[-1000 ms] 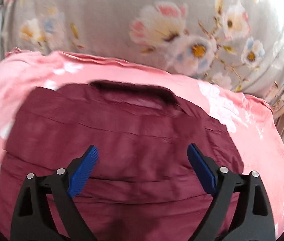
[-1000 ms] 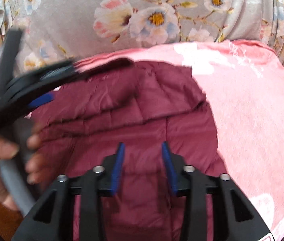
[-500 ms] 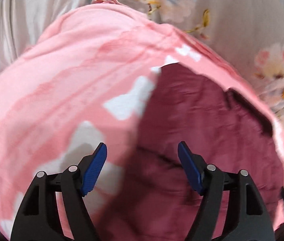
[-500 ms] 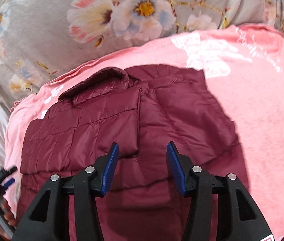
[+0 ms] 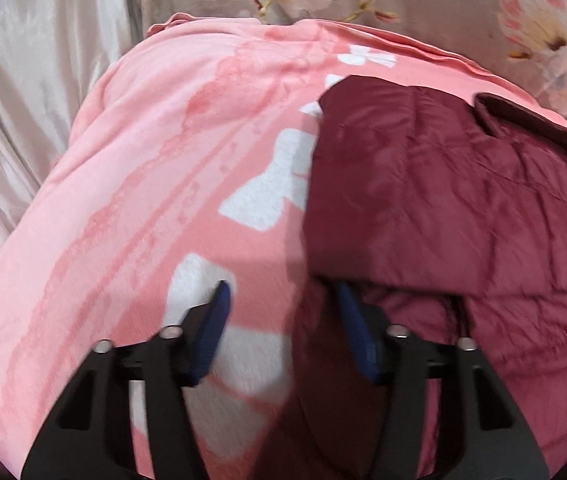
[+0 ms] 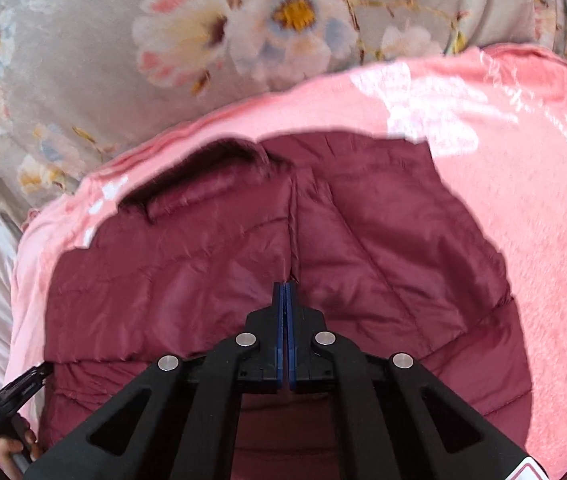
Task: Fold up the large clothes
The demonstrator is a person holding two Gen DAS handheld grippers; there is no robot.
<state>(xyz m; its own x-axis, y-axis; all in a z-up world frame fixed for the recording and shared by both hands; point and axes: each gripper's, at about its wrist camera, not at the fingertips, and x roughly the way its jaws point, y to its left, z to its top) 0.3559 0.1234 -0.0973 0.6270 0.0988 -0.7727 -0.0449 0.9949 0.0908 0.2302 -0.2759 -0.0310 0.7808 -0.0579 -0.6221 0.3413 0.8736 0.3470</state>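
Observation:
A maroon quilted jacket lies folded on a pink blanket, collar toward the far side. It also shows in the left wrist view, at the right. My right gripper is shut with nothing between its pads, above the jacket's middle seam. My left gripper is open at the jacket's left edge. Its right pad sits under a fold of the jacket, its left pad over the blanket.
A grey floral cover rises behind the blanket. Pale satin fabric lies to the left. The left gripper and the hand holding it show at the lower left of the right wrist view.
My right gripper has shut from open and stays over the jacket's middle. My left gripper has swung from over the jacket to its left edge and come lower.

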